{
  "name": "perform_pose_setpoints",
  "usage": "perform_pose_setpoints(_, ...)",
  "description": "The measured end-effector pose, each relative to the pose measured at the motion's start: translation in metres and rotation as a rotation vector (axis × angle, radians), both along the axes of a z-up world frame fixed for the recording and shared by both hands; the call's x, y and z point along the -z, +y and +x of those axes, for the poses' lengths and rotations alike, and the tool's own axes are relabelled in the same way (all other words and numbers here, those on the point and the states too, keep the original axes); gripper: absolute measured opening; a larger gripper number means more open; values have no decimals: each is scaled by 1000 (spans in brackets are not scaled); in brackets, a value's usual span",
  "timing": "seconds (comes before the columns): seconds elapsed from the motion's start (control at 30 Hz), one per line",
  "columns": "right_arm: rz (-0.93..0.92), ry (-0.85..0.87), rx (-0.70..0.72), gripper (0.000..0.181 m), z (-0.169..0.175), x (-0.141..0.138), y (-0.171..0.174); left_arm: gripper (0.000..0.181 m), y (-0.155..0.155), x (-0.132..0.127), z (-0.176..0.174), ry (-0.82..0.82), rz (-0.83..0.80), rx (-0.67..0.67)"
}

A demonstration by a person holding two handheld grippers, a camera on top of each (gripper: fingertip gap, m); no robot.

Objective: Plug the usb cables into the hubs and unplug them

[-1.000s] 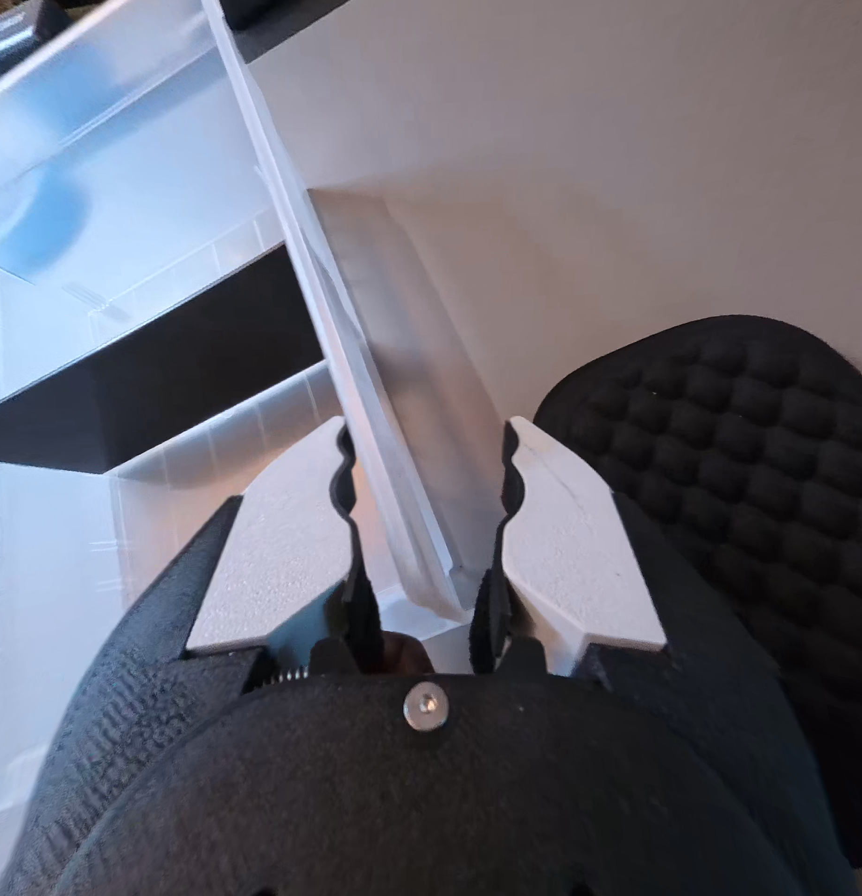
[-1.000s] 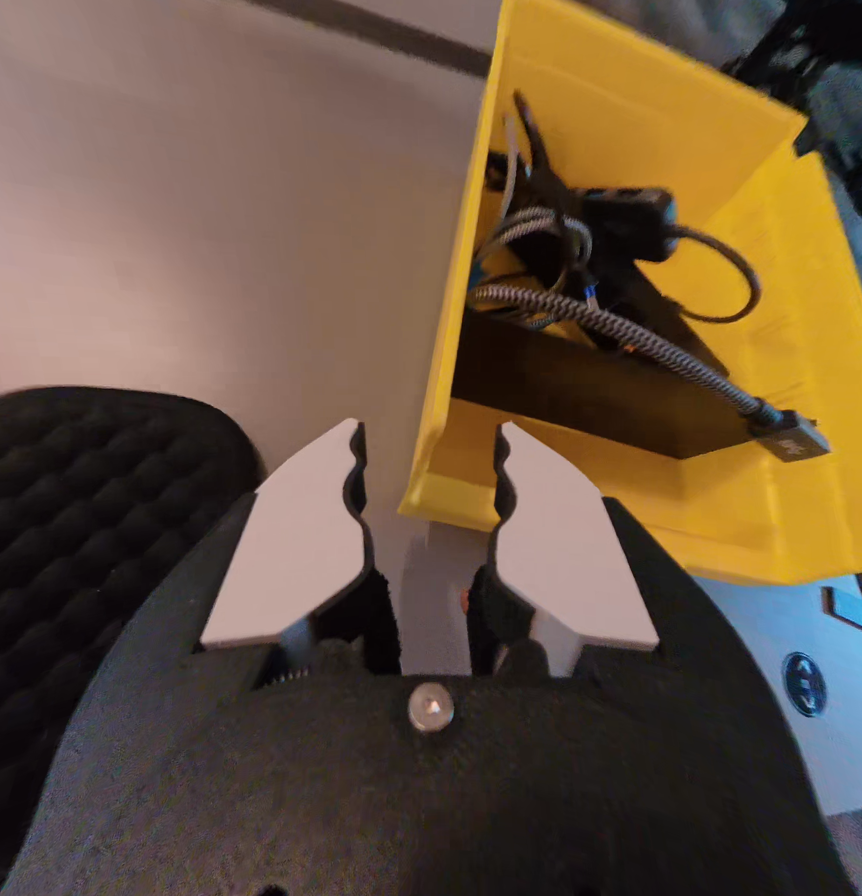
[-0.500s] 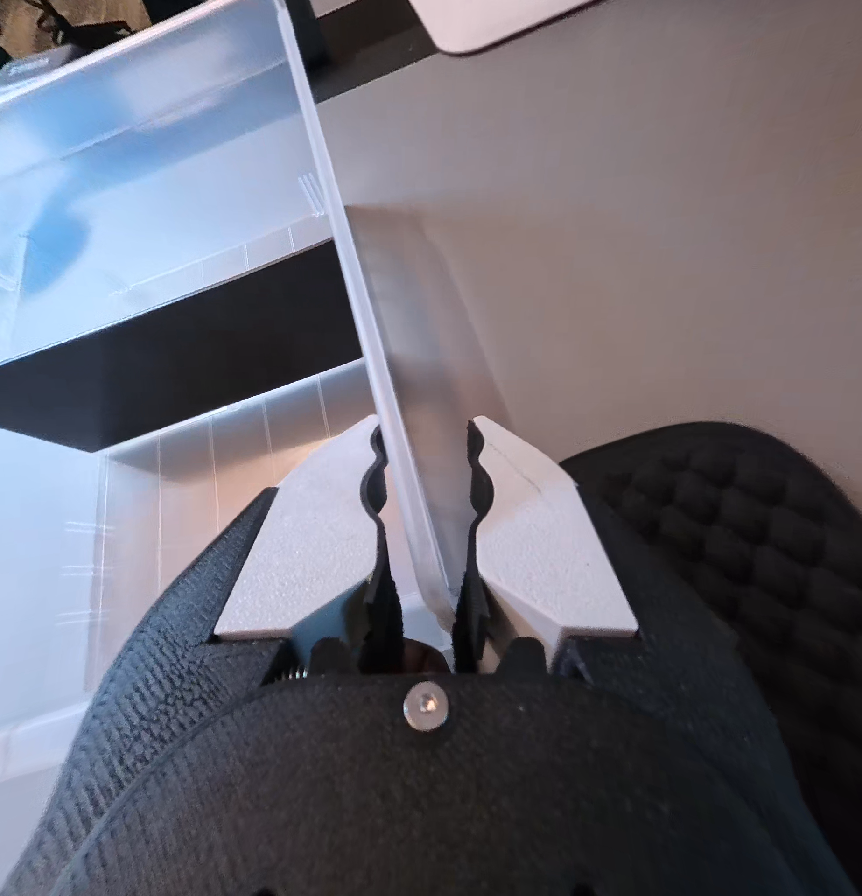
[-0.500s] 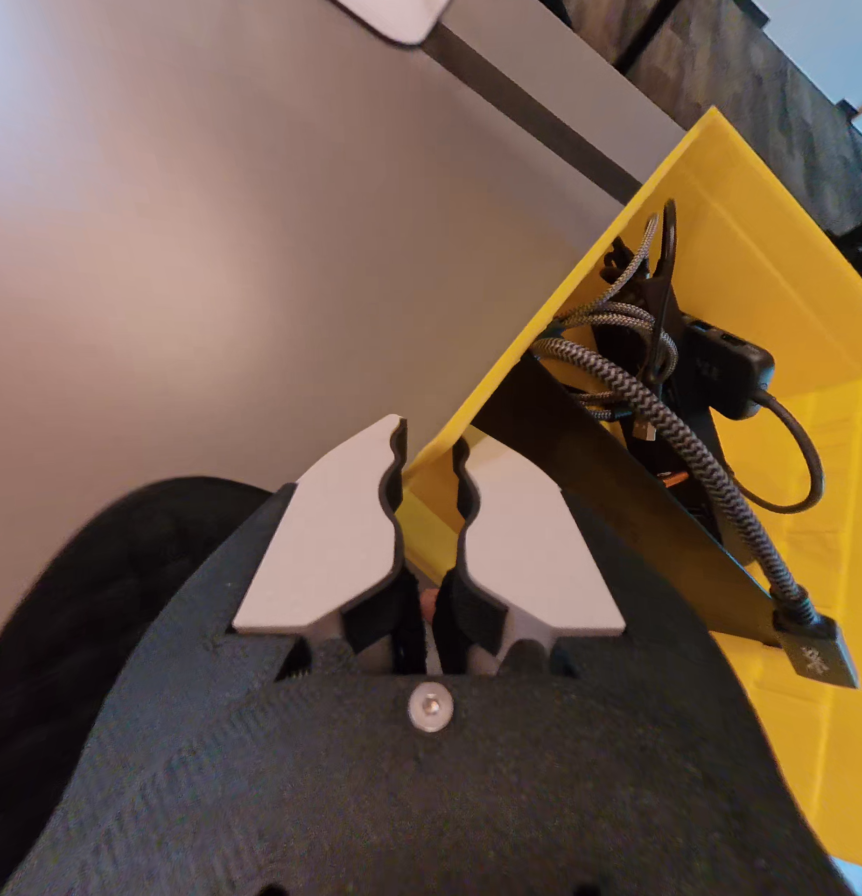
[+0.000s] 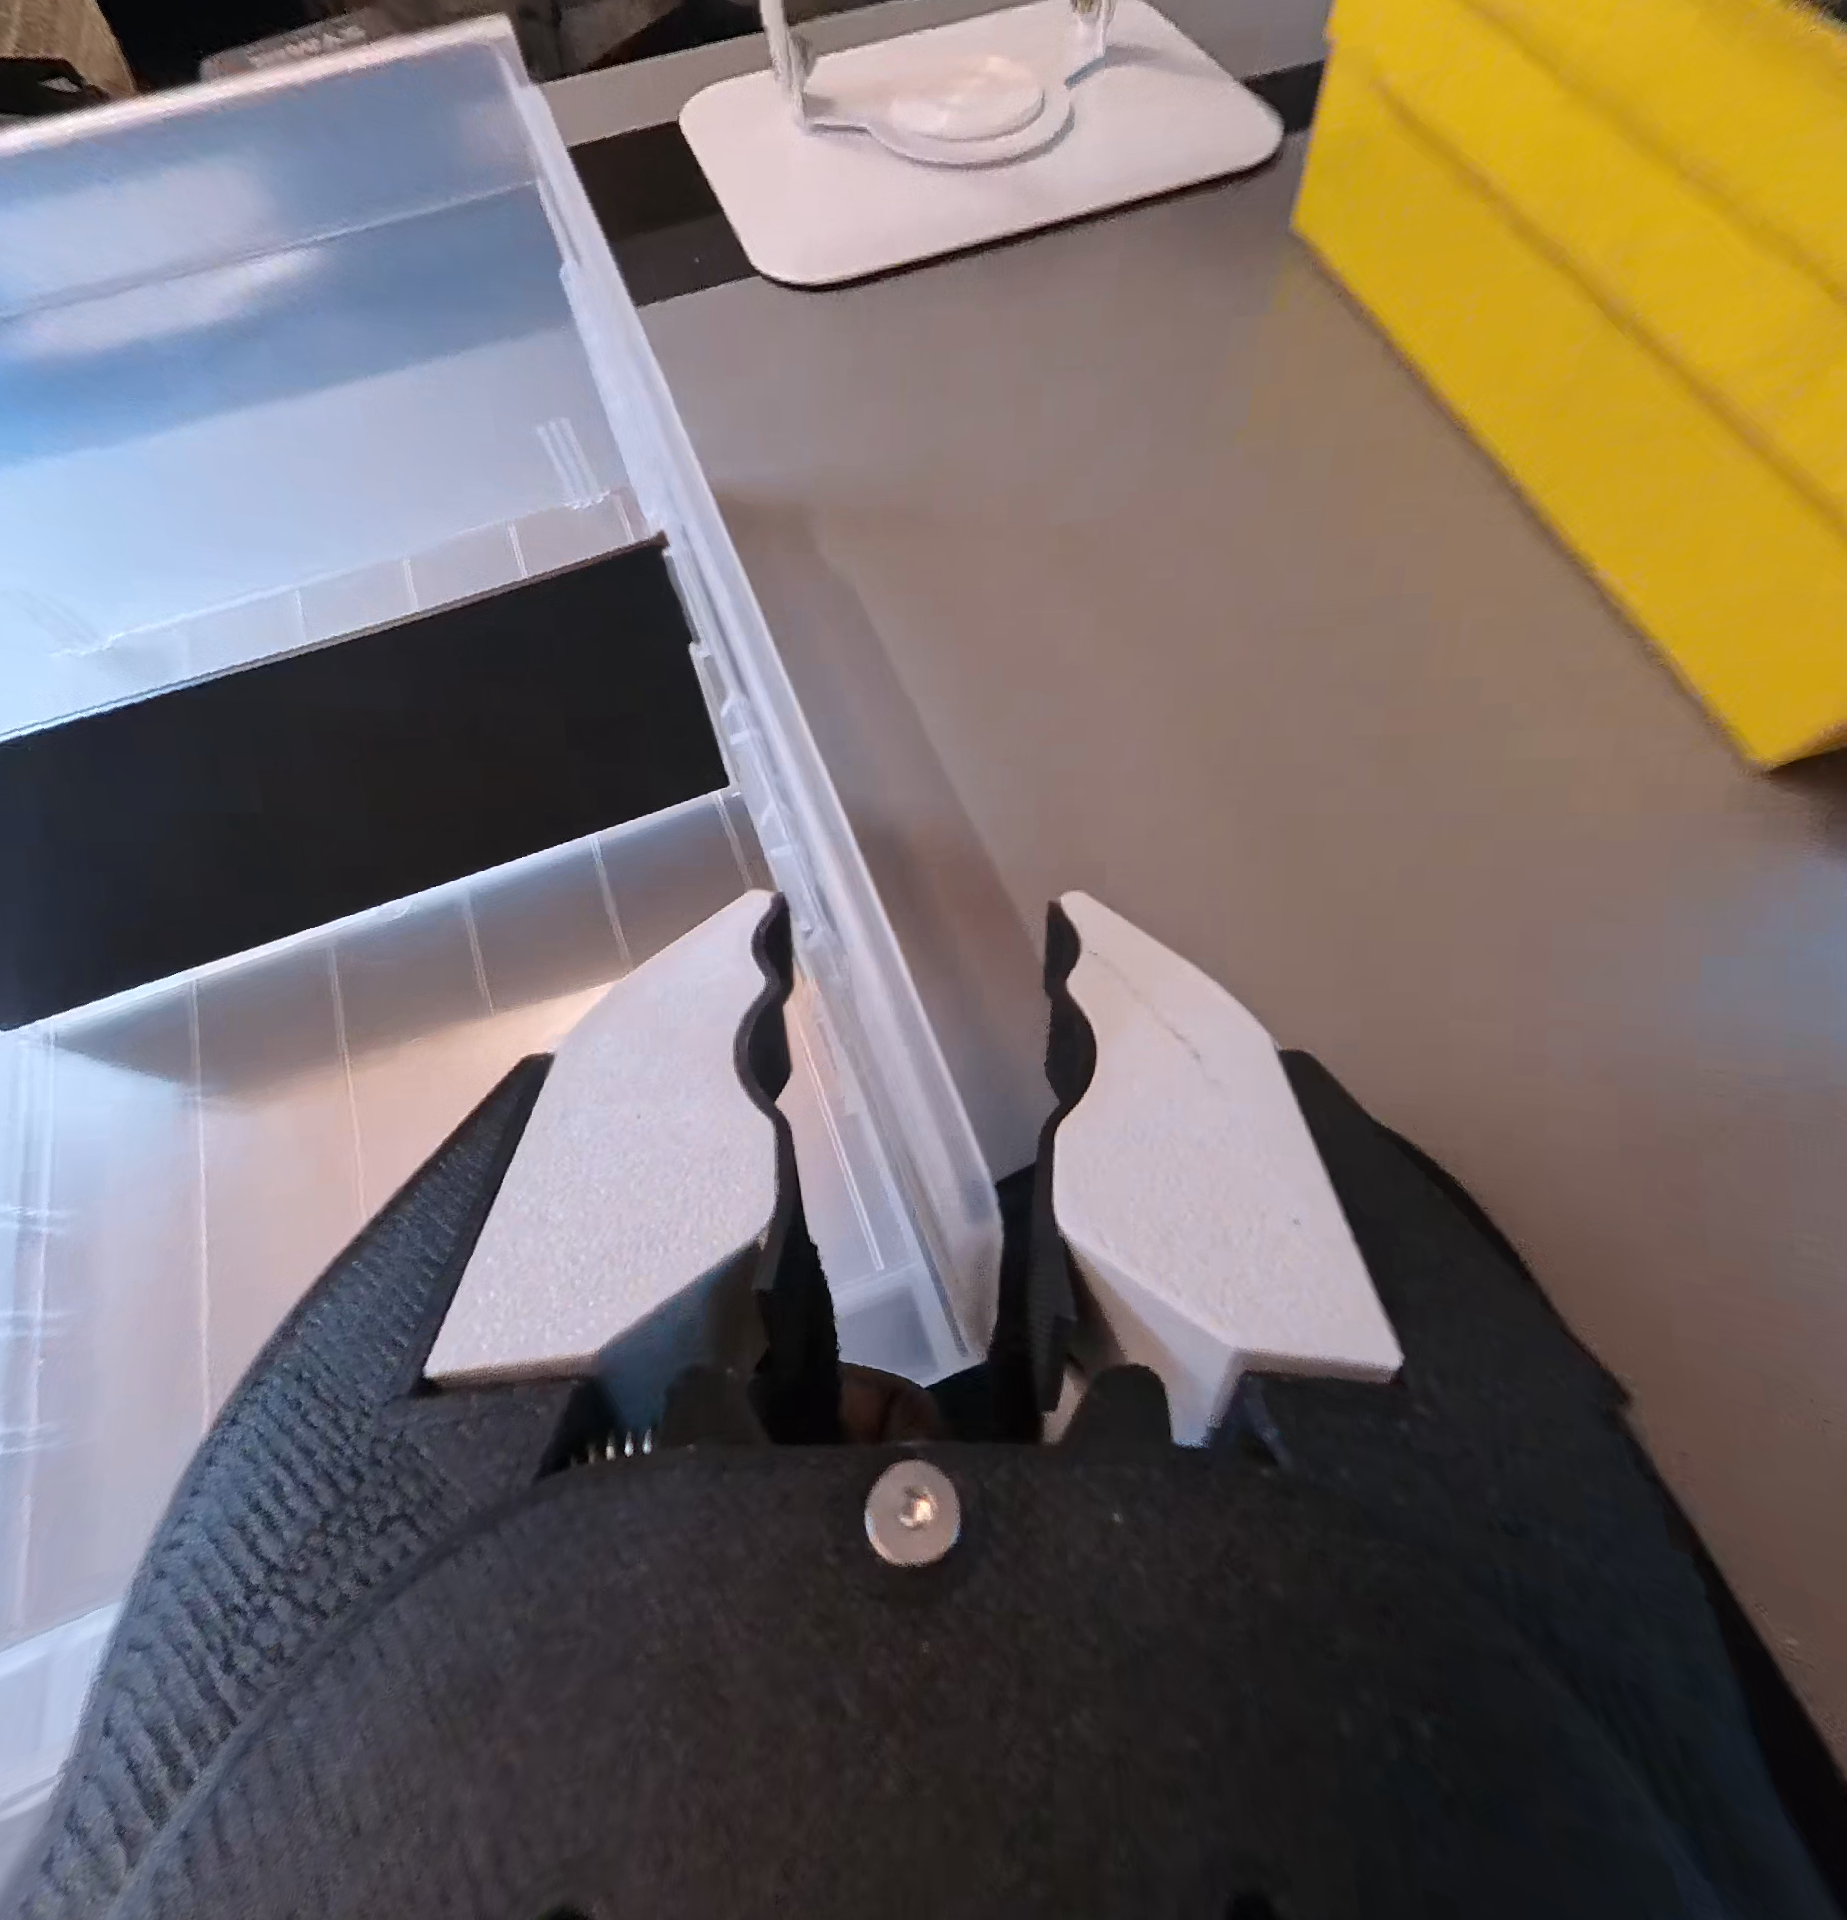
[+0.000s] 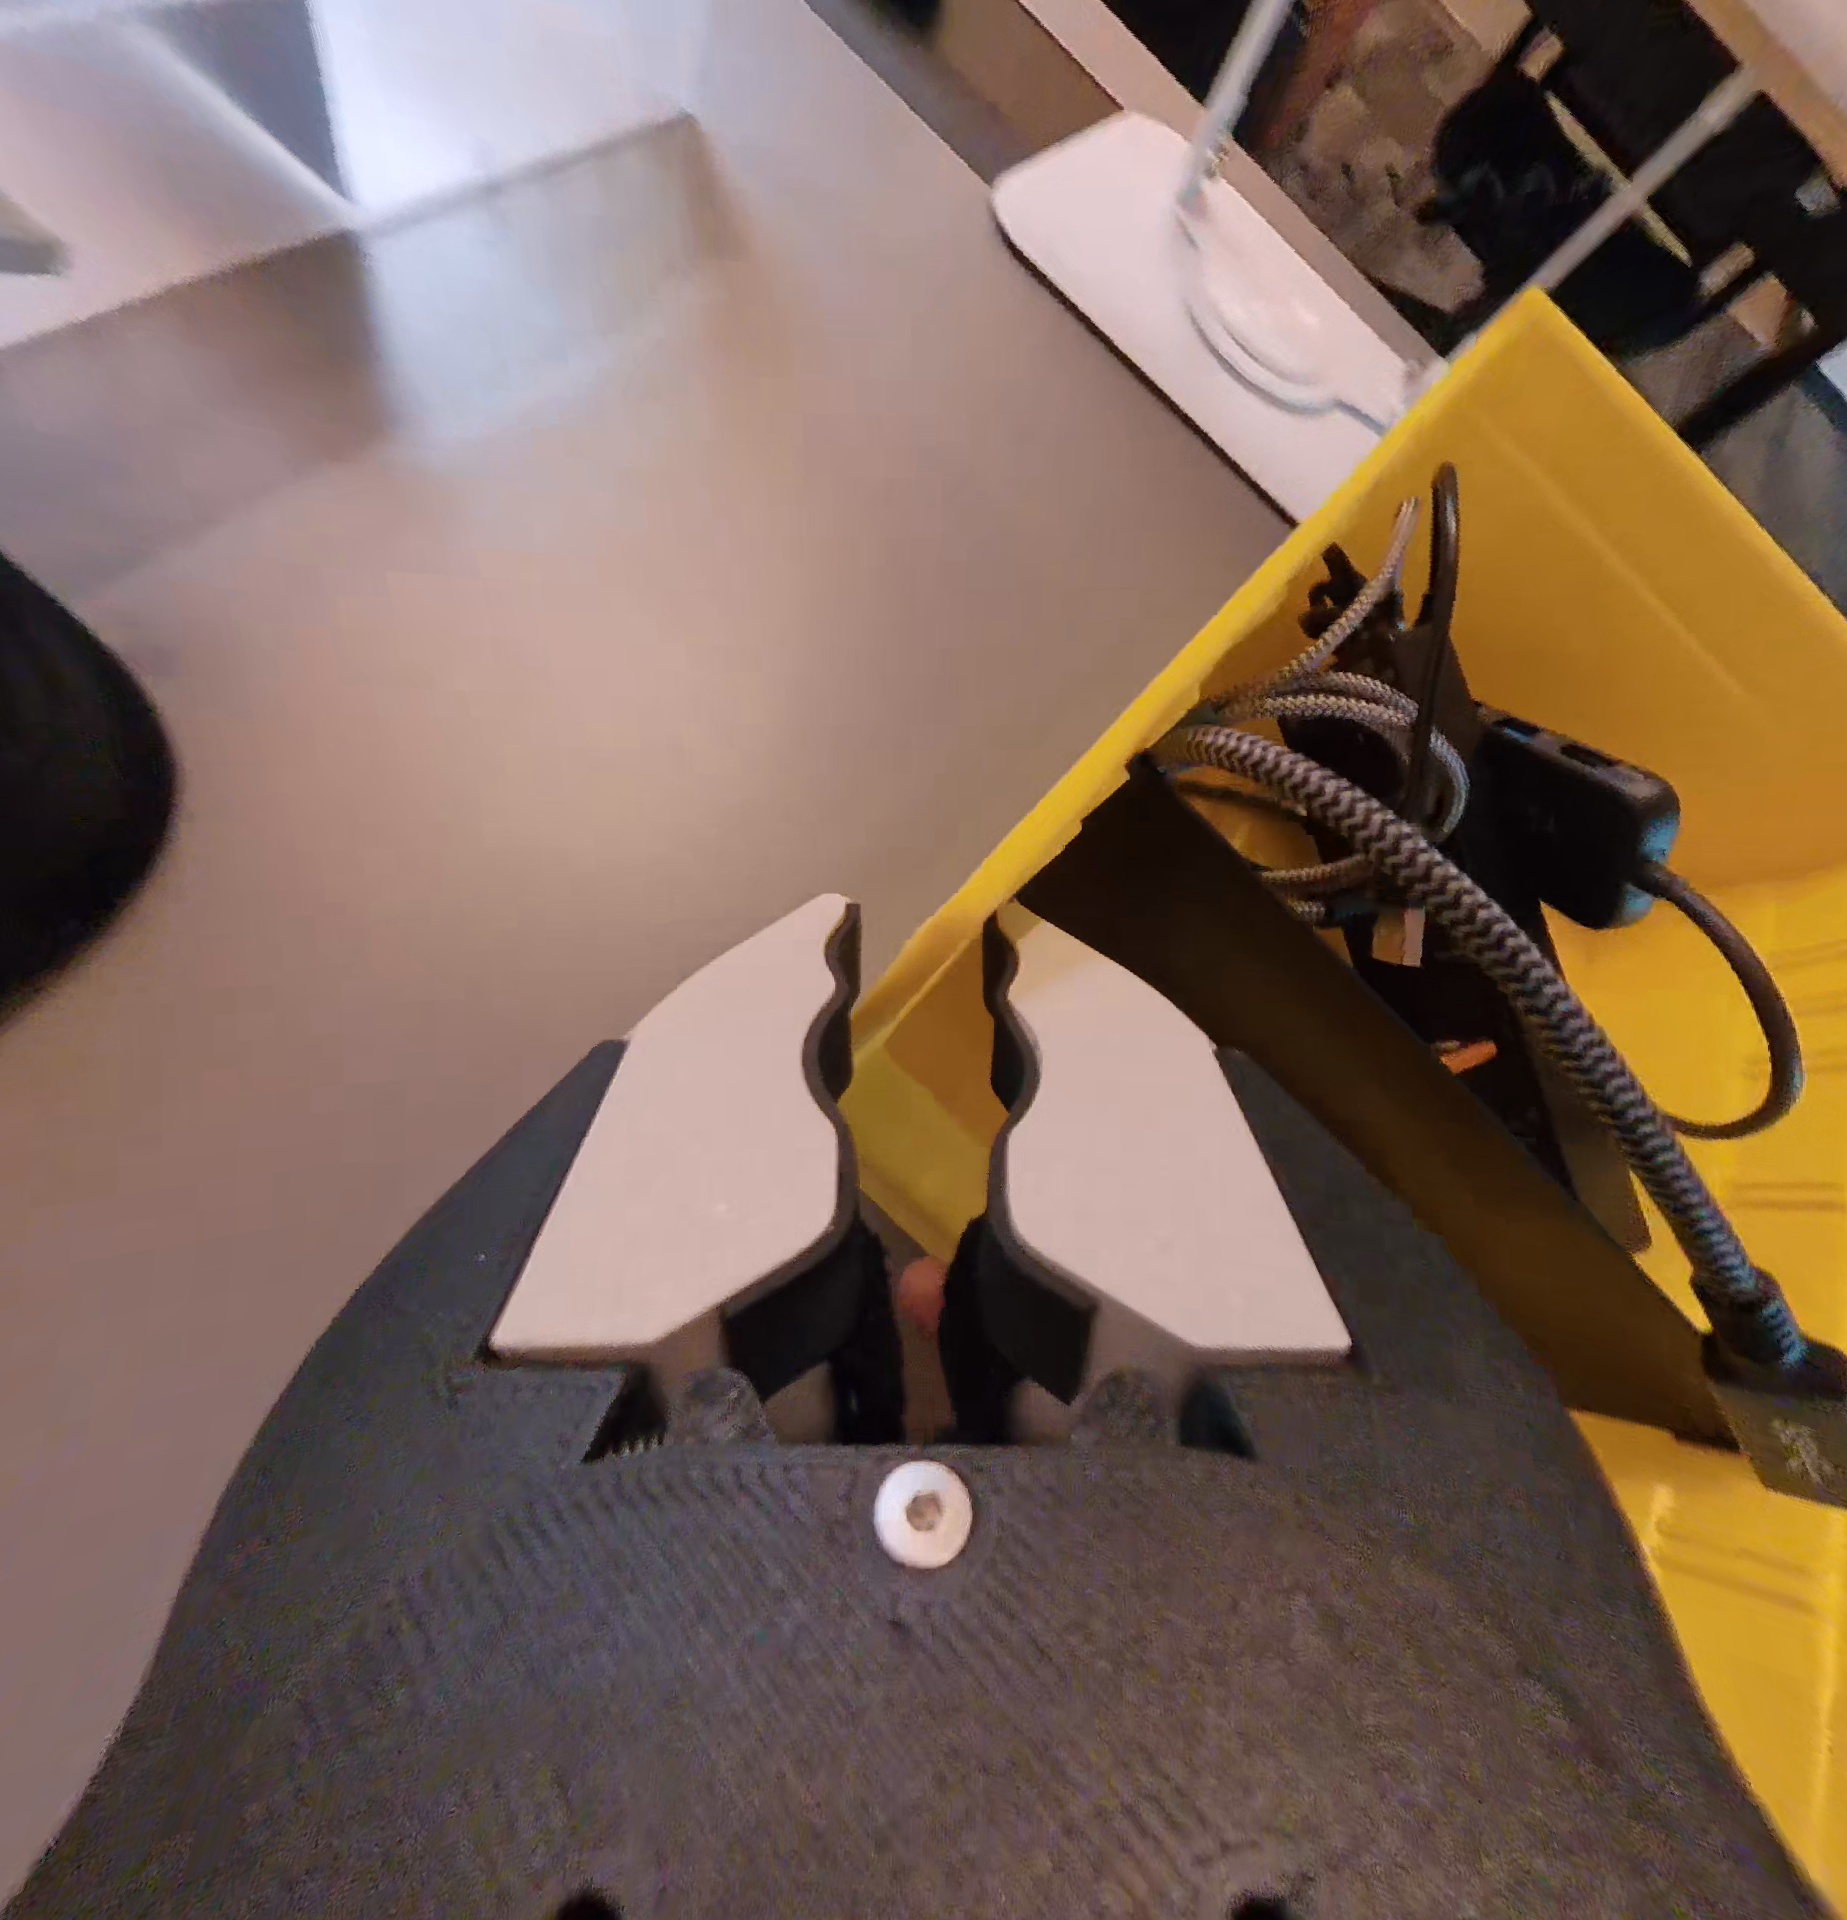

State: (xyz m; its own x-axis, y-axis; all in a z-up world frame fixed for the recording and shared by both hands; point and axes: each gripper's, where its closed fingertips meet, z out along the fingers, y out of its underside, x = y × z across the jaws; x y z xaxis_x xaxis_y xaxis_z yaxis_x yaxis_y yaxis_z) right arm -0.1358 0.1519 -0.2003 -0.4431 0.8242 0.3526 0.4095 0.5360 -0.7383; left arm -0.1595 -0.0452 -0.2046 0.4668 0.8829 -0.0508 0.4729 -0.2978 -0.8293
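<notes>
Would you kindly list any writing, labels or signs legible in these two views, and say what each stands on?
Grey metal USB plug on the braided cable: a pale mark, too blurred to read.
Clear plastic bin: faint embossed marks on its wall, illegible.
Yellow plastic bin: no writing visible.

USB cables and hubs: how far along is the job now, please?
Done: no plugging shows yet; the braided cable and black hub lie tangled in the yellow bin. In hand: the right gripper is shut on that bin's wall; the left gripper straddles the wall of the clear bin, jaws open. Left: the plugging and unplugging.
</notes>
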Motion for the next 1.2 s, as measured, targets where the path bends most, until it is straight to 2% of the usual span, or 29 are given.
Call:
perform_pose_setpoints(0.13, 0, 25, -93, 26, -6, 0, -45, 50, 5, -3, -1, 0, 63, 19)
perform_pose_setpoints(0.33, -17, 51, -175, 27, -10, 0, -86, 52, 10, -3, -1, 13, 67, 37)
perform_pose_setpoints(0.7, -182, 44, -299, 33, -6, -2, -124, 73, 27, -17, 4, 26, 257, 141)
perform_pose_setpoints(0.77, -266, 98, -305, 37, -4, -14, -126, 73, 25, -29, 9, 88, 265, 176)
perform_pose_setpoints(0.8, -319, 171, -303, 41, -2, -29, -126, 73, 20, -43, 12, 165, 276, 178)
perform_pose_setpoints(0.87, -410, 347, -313, 53, 6, -63, -126, 73, -9, -79, 17, 386, 283, 109)
perform_pose_setpoints(0.93, -495, 458, -335, 74, 17, -88, -134, 73, -63, -105, 18, 580, 238, -74)
perform_pose_setpoints(1.0, -581, 460, -373, 96, 28, -97, -153, 80, -125, -113, 20, 676, 169, -278)
perform_pose_setpoints(1.1, -585, 352, -408, 118, 33, -78, -189, 110, -201, -91, 23, 657, 77, -493)
perform_pose_setpoints(1.17, -514, 273, -430, 117, 32, -56, -208, 120, -228, -66, 20, 567, 69, -539)
perform_pose_setpoints(1.2, -487, 245, -432, 113, 31, -47, -214, 121, -231, -55, 17, 514, 93, -524)
